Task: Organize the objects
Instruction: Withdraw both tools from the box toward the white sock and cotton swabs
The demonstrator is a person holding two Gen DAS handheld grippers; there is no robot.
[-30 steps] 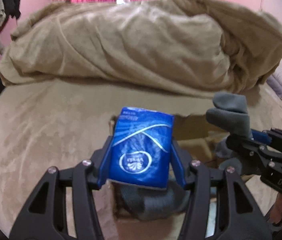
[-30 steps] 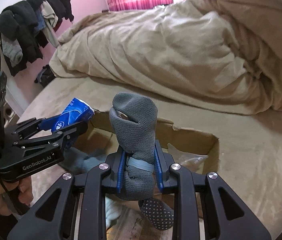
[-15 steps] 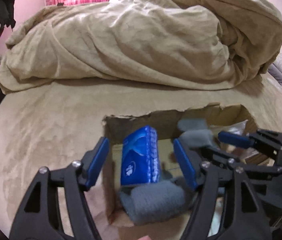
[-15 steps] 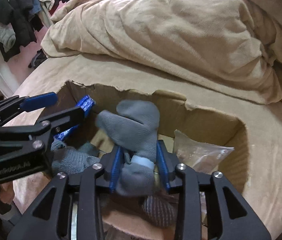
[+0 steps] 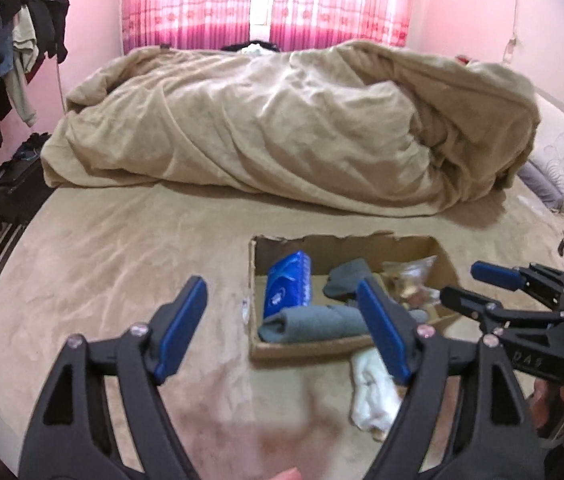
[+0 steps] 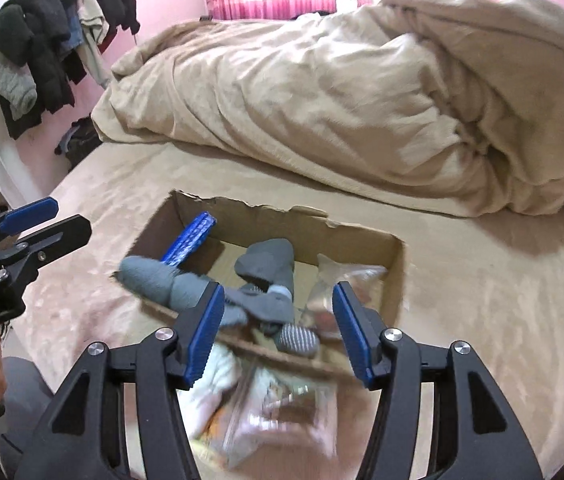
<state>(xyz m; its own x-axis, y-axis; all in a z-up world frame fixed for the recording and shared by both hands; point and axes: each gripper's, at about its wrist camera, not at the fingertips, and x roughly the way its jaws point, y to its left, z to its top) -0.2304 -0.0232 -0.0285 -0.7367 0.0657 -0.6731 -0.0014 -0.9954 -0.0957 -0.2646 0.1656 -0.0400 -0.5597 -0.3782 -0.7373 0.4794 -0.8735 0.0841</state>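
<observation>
Your blue tissue pack [image 5: 287, 285] stands on edge against the left wall of the cardboard box [image 5: 406, 242] on the bed [image 5: 122, 256], with a grey sock [image 6: 268, 266] lying beside it. Your left gripper [image 5: 282, 324] and right gripper [image 6: 278, 330] both hang spread wide, empty, at the box's near edge.

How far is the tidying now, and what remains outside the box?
Done: the blue tissue pack and grey socks lie in the cardboard box. In hand: nothing; the left hand-held gripper and right hand-held gripper are open. Left: a white cloth and a clear bag outside the box.
</observation>
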